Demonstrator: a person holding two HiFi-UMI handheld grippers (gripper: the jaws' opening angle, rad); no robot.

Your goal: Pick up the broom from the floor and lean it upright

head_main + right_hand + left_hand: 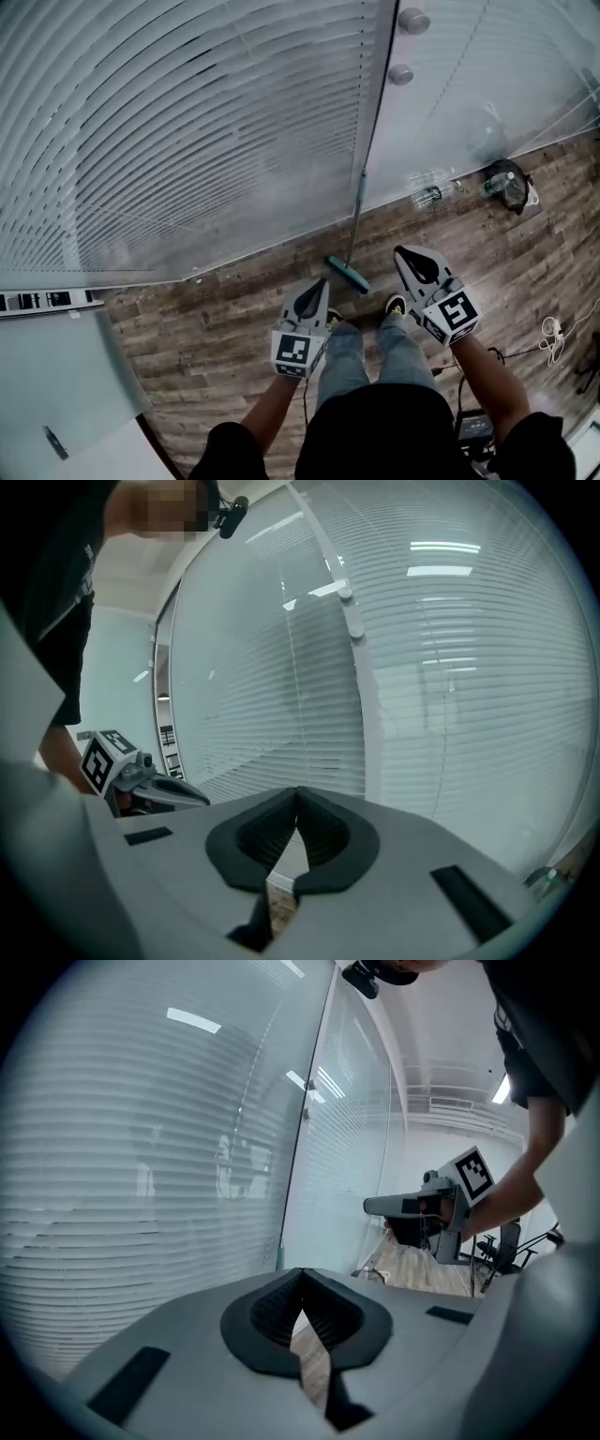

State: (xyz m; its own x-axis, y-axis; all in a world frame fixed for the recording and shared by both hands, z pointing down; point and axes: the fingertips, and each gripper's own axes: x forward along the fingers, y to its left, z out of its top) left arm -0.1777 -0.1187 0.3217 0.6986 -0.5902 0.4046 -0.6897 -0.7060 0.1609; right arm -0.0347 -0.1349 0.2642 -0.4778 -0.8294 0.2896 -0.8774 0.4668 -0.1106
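Observation:
The broom (354,225) stands upright with its thin handle leaning against the glass wall. Its teal head (348,275) rests on the wooden floor in front of my feet. My left gripper (317,284) hangs just left of the head, apart from it, with its jaws shut and nothing between them. My right gripper (403,251) is to the right of the head, also shut and empty. In the left gripper view the pads (281,1312) meet, and the right gripper (403,1206) shows ahead. In the right gripper view the pads (319,834) are together too.
A glass wall with blinds (187,122) runs across the back, with two round door knobs (412,21) on the glass door. Plastic bottles (433,195) and a dark bag (509,185) lie at the wall's foot on the right. Cables (553,337) trail on the floor.

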